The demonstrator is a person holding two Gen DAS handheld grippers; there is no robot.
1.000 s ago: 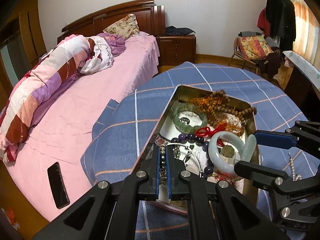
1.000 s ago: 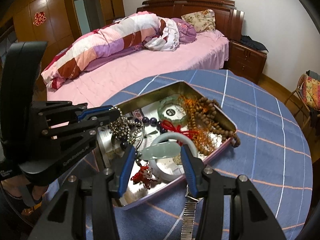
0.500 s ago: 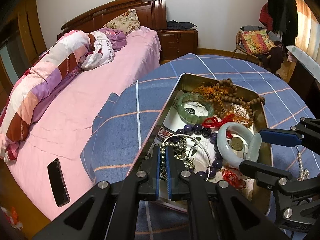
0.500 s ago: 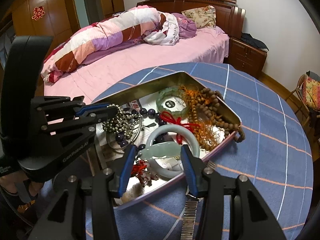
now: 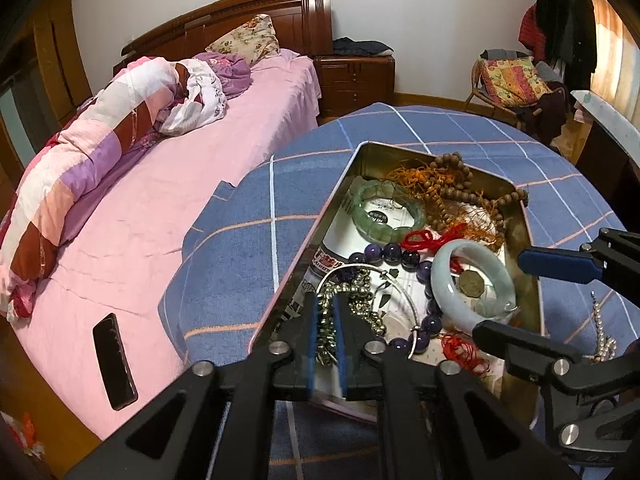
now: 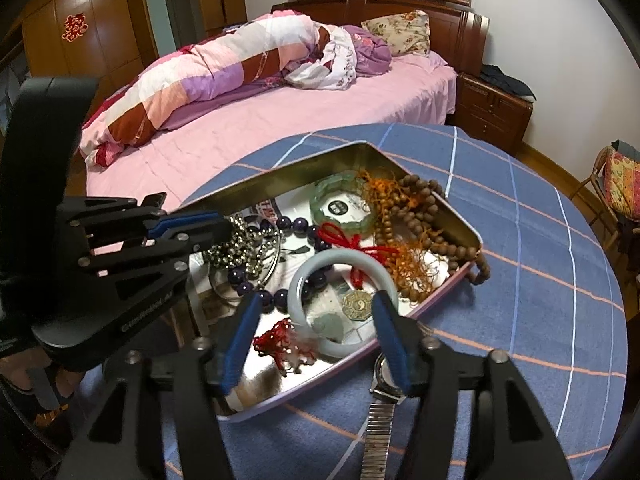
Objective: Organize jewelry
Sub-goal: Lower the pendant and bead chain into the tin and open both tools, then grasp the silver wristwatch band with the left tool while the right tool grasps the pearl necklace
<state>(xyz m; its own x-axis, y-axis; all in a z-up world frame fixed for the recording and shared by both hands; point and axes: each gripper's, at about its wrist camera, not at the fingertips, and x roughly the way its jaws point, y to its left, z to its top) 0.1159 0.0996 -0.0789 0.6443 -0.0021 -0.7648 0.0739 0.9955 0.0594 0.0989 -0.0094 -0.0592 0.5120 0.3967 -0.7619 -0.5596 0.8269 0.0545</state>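
Two hand-held grippers reach into a metal tin [image 6: 460, 216] on a round counter [image 6: 540, 264] covered in blue checked cloth.

Nearest in the right wrist view, a metal-band watch [image 6: 380, 420] lies on the cloth at 6 o'clock, just outside the tin. The right gripper [image 6: 316, 344] hangs above the tin's near end, its jaws apart and opening; a pale jade bangle [image 6: 340, 264] lies loose below them, no pad pressing it. Inside the bangle sit a brass octagonal charm [image 6: 358, 306] and a small green pendant [image 6: 330, 326]; a red tassel [image 6: 280, 340] lies at 7 o'clock.

In the left wrist view, the left gripper [image 5: 328, 320] is at 6 o'clock, its jaws narrowly apart and opening, with a silver bead chain [image 5: 360, 300] between them. Whether the pads grip it cannot be told.

Judged as a release step, it goes best if both grippers finish opening, then lift straight up so no strand snags.

Farther in lie dark purple beads [image 5: 392, 252], a red cord [image 5: 424, 238], a green bangle [image 5: 388, 210] and, at 12 o'clock, brown wooden beads [image 5: 460, 184] tangled with orange thread, trailing over the far rim. The tangle could drag neighbours along.

Beyond the counter stand a pink bed [image 5: 160, 208] with a phone [image 5: 114, 360] on it, a nightstand [image 5: 354, 80] and a chair [image 5: 508, 80].
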